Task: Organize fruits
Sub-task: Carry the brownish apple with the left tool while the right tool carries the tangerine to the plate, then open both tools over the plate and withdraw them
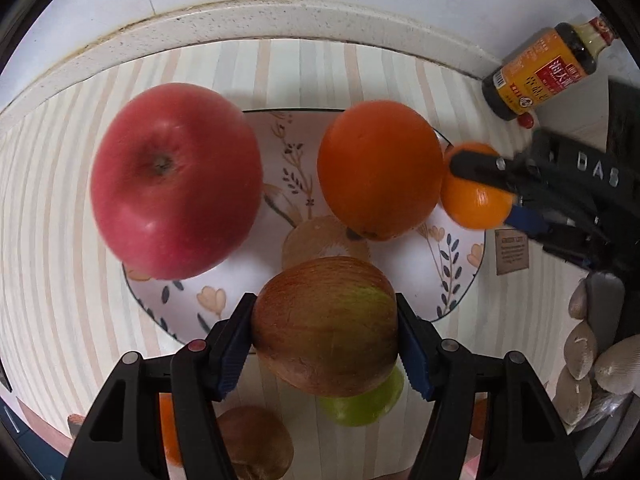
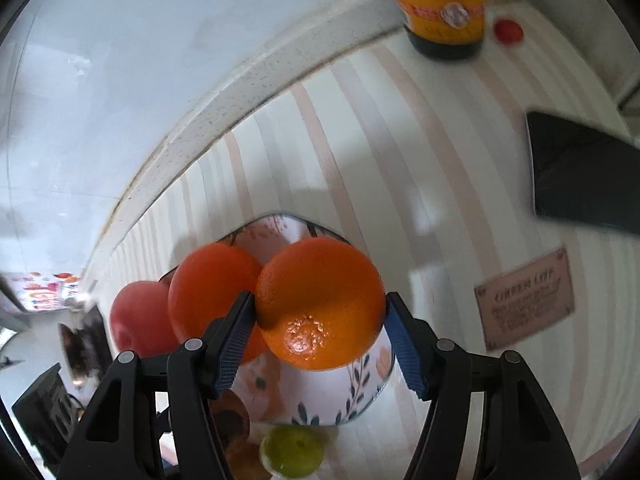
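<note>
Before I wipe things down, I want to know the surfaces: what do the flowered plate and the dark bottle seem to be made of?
The flowered plate looks like glazed ceramic: smooth white surface with printed leaves and flowers and a thin dark rim. The dark bottle could be glass or plastic; its dark body is glossy under a printed orange label, and the look leaves that open.

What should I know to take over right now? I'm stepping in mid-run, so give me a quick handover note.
Left gripper: shut on a brownish-green apple, held above the near rim of the floral plate.
Right gripper: shut on an orange, held above the plate's right side.
Already on the plate: a red apple and a large orange.
Left on the striped tablecloth near the plate: a green apple, a brown fruit and another orange fruit, partly hidden by the gripper.
Left to do: set down both held fruits, then collect the rest.
Mind the sauce bottle beyond the plate.
</note>
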Available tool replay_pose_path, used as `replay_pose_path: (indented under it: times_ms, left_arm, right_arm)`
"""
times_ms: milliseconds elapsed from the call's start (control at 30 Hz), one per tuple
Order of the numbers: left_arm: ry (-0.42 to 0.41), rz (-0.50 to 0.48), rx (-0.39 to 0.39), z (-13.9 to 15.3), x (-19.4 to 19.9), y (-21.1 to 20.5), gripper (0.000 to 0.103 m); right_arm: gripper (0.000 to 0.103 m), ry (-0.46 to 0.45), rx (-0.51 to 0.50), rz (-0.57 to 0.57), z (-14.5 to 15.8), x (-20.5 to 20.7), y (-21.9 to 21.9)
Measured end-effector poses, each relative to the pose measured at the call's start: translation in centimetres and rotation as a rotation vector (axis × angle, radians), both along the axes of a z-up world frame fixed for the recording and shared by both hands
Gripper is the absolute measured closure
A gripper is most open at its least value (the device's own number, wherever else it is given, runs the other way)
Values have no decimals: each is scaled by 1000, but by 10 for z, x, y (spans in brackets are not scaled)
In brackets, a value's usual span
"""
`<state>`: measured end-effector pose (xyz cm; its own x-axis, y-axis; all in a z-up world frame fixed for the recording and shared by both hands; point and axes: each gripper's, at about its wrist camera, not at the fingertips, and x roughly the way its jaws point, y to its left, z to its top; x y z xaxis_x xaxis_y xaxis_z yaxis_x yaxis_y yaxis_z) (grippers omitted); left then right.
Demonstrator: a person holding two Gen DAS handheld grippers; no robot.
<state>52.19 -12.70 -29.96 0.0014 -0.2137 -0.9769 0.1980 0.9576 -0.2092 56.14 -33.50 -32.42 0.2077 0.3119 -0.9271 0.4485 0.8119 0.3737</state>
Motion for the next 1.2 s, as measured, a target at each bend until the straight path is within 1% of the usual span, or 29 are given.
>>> replay_pose_path:
  times_ms: [67, 100, 167, 233, 300, 400, 467, 500, 533, 567, 600, 700, 767, 833, 900, 967, 1033, 1200]
  left_arm:
    - [4, 2, 0, -3, 0, -1, 40]
    - [6, 3, 3, -5, 0, 0, 40]
    - [11, 9, 5, -7, 0, 0, 40]
    - [14, 15, 11, -10, 0, 1, 40]
    - [18, 19, 23, -12, 2, 0, 40]
    - [34, 22, 24, -15, 5, -3, 40]
    - [23, 43, -16, -6, 4, 1, 31]
    - [12, 49, -37, -1, 4, 3, 18]
    - [0, 50, -41, 5, 3, 4, 9]
    - [-18, 52, -40, 12, 3, 6, 8]
    - [-33, 56, -42, 18, 2, 9, 8]
    - [-59, 65, -39, 36, 0, 19, 8]
    - [-106, 70, 0, 50, -5, 28, 8]
    - [-144, 78, 37, 59, -6, 35, 8]
    - [-172, 89, 70, 69, -12, 46, 8]
    - [-189, 107, 86, 73, -16, 57, 8]
    - [-202, 122, 102, 79, -24, 67, 8]
    - [-232, 131, 134, 89, -48, 73, 8]
  right_arm:
    - [35, -6, -2, 13, -2, 9, 6]
    - [35, -9, 1, 2, -3, 6, 13]
    - [35, -20, 22, -5, -6, 11, 13]
    - [33, -11, 38, 0, -8, 13, 14]
    - [22, -12, 59, 0, -10, 15, 15]
    - [11, -24, 42, 10, -8, 18, 18]
    - [11, -36, 41, 16, -3, 18, 18]
    - [8, -46, 31, 22, 1, 17, 17]
    - [7, -50, 21, 27, 5, 16, 17]
    - [6, -58, 7, 37, 12, 13, 15]
    - [6, -63, -2, 49, 14, 11, 15]
    - [6, -64, -102, 102, 28, 0, 17]
    - [6, -66, -169, 136, 38, -10, 20]
    - [6, -61, -211, 149, 45, -22, 19]
    - [6, -67, -253, 174, 54, -36, 24]
    - [6, -82, -296, 209, 68, -54, 30]
    - [6, -94, -314, 228, 76, -66, 37]
    - [6, -148, -352, 268, 100, -104, 62]
